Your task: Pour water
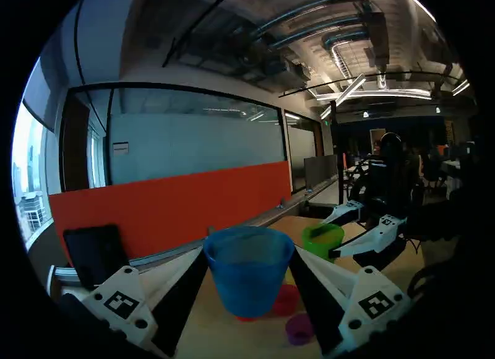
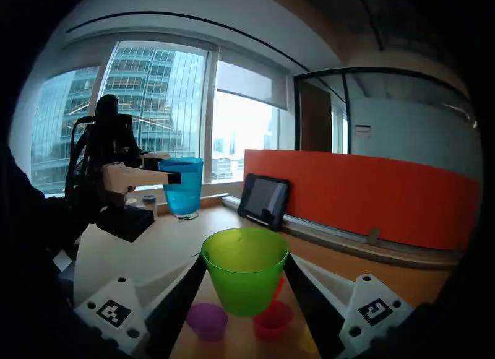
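Left gripper (image 1: pixel 247 263) fingers pinch an upright blue cup (image 1: pixel 249 285); right gripper (image 2: pixel 245 265) fingers pinch an upright green cup (image 2: pixel 245 281). Pouring appears not yet begun.

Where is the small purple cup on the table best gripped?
Probably grip the purple cup across its round wall, coming in level from the side away from the red cup: it stands upright, mouth up, with that cup close beside it.

Red cup (image 1: pixel 286 299) half hidden behind blue cup (image 1: pixel 249 269), lower centre; water level in blue cup, green cup (image 2: pixel 245 269) unclear.
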A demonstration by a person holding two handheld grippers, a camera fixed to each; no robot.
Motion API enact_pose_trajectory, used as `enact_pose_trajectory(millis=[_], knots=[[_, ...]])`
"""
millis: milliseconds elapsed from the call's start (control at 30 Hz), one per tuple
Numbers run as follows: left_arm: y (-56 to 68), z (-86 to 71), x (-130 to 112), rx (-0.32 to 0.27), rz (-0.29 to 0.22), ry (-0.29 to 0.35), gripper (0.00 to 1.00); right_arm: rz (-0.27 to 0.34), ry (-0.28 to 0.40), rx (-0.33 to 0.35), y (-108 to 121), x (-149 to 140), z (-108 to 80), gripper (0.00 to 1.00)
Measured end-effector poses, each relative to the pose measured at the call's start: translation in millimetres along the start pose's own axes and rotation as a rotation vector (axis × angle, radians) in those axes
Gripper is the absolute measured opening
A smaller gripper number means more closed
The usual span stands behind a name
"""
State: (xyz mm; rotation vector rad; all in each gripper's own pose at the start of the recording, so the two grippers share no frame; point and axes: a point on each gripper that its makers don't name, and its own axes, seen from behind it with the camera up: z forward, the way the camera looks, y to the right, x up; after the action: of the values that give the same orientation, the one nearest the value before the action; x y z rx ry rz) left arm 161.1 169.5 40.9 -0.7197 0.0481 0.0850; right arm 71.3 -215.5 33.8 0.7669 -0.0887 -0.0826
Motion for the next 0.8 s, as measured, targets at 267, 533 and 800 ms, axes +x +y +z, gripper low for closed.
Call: enact_pose_trajectory(millis=[267, 533, 800], knots=[[-1.9, -5.2, 17, 0.021, 0.072, 0.027, 0.87, 0.015, 0.008, 0.029, -8, -2, 6.4, 0.92], [-5.6, -6.7, 28, 0.05, 0.15, 0.031, 0.87, 0.014, 0.017, 0.056, -19, 1, 11.9, 0.92], [-2.6, -1.4, 33, 0.064, 0.236, 0.015, 0.87, 0.009, 0.021, 0.089, -31, 2, 18.7, 0.92]])
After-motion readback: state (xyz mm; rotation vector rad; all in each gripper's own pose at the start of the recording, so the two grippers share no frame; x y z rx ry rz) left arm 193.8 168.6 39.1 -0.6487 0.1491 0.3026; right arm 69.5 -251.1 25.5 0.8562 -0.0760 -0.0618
